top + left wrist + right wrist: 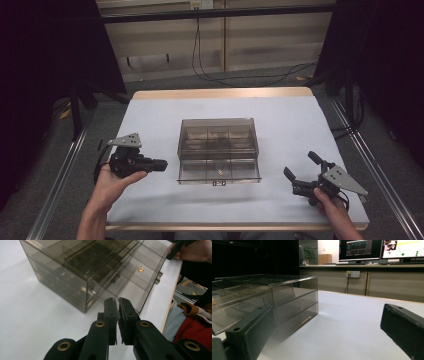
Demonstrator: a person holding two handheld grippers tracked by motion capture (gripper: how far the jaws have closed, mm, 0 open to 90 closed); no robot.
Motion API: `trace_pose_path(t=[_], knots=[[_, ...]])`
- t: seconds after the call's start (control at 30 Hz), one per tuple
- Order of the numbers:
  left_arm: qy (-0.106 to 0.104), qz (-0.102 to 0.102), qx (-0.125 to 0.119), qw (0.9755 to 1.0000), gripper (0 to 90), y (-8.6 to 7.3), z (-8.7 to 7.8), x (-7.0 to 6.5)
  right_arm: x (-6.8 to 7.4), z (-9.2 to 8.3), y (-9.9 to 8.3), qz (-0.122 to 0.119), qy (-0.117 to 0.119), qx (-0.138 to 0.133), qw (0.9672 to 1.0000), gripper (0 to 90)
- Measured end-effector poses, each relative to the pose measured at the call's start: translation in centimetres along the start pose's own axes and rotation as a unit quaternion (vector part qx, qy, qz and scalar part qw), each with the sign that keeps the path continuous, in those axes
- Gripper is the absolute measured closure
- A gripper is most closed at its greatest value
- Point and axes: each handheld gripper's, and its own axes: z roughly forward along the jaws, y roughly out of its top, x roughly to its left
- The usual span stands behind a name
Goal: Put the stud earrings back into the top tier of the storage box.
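Your count: one desk [300, 130] with one white cover. One smoky clear drawer cabinet [218, 131] on it, with one drawer [219, 172] pulled out, split into three compartments across its front row. One small gold-coloured item [220, 171] in the middle compartment. Two pull tabs on that drawer's front edge. You've got two hand-held grippers: left hand-held gripper [161, 164], right hand-held gripper [302, 166], one per hand, each with one grey three-cornered plate. Background: two monitors [359, 249], one wall socket [352, 273].
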Motion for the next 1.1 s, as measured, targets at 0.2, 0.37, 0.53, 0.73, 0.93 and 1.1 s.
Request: trace_pose_path(t=[0.2,0.37,0.53,0.73,0.93,1.1], knots=[[0.001,0.012,-0.009,0.9999,85.6,1.2,-0.2,-0.6,0.0,0.0,0.0,-0.002,0.001,0.001,1.0,0.0],[-0.007,0.021,-0.004,0.9997,85.6,2.1,0.6,-0.8,0.0,0.0,0.0,0.0,0.0,0.001,1.0,0.0],[-0.012,0.032,-0.003,0.9994,85.6,3.2,0.9,-1.2,0.0,0.0,0.0,0.001,-0.001,0.002,1.0,0.0],[-0.006,0.05,0.01,0.9987,85.6,4.5,2.6,-1.9,0.0,0.0,0.0,0.001,0.0,0.001,1.0,0.0],[-0.012,0.075,0.047,0.996,85.5,6.2,4.5,-2.9,0.0,0.0,0.0,0.0,0.0,0.001,1.0,0.0],[-0.028,0.083,0.059,0.9944,85.5,7.5,5.8,-3.4,0.0,0.0,0.0,0.001,-0.001,0.001,1.0,0.0]])
